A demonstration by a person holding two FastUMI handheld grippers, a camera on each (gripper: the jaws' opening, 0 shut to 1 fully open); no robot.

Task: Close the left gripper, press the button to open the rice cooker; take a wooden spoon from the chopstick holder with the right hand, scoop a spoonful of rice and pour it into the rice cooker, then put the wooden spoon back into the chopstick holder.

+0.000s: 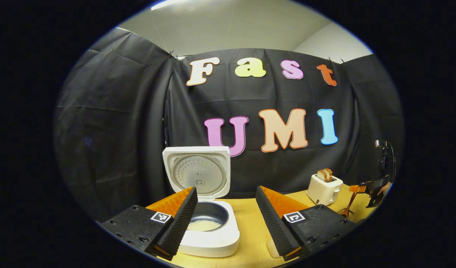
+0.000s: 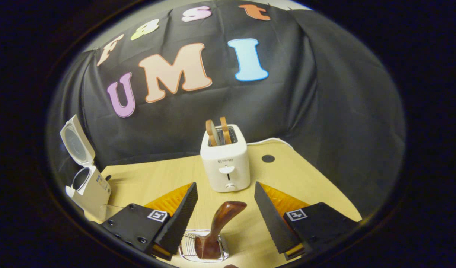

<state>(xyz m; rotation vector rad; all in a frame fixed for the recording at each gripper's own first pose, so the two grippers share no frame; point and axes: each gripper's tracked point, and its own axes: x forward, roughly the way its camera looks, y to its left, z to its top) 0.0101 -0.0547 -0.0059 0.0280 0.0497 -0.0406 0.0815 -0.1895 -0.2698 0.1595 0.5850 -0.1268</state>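
In the right gripper view, the right tool (image 2: pixel 225 219) stands spread wide, released; the wooden spoon (image 2: pixel 217 232) stands in the chopstick holder (image 2: pixel 203 251) at bottom centre, between its fingers, untouched. In the left gripper view, the left tool (image 1: pixel 224 217) gapes too, rice cooker (image 1: pixel 207 219) open just behind it on the table (image 1: pixel 250 230).

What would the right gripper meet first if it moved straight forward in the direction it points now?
Probably the wooden spoon, whose handle rises between the open jaws of the right gripper from the chopstick holder. Beyond it stands the toaster. Depth is hard to judge here.
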